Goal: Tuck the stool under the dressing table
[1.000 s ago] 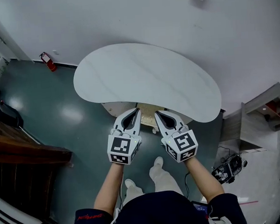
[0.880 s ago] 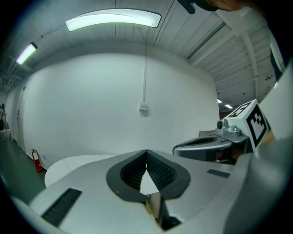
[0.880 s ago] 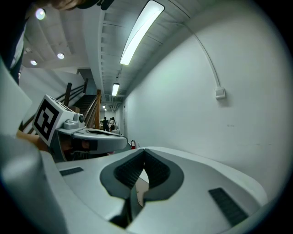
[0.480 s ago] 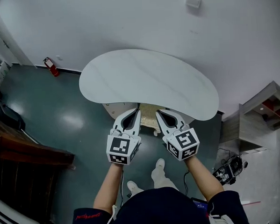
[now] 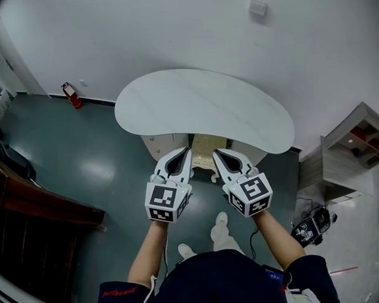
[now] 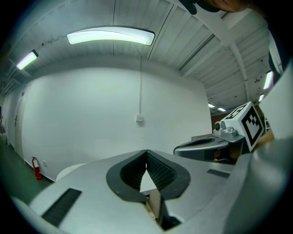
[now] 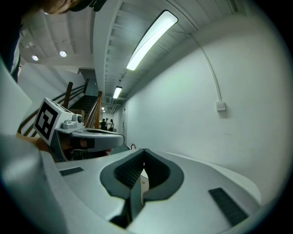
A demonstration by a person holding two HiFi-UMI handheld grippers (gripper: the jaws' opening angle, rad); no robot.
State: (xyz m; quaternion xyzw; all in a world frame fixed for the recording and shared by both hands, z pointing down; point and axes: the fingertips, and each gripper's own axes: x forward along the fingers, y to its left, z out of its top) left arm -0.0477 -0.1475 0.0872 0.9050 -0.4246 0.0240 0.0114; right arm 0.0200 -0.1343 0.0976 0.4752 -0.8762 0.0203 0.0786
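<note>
A: A dark teal floor point(image 5: 82, 153) meets a white wall point(image 5: 139, 36), and a kidney-shaped white desk point(image 5: 200, 106) stands against that wall.

B: Where is the stool point(image 5: 206, 147)?

A: Its pale seat sits under the desk's near edge, with one leg showing just in front.

B: And the claws?

A: The left claw point(image 5: 187, 151) and the right claw point(image 5: 215, 154) are both closed tight and grip nothing. They are held side by side, pointing at the desk.

B: A red fire extinguisher point(image 5: 69, 92) stands at the wall's foot, well apart.
</note>
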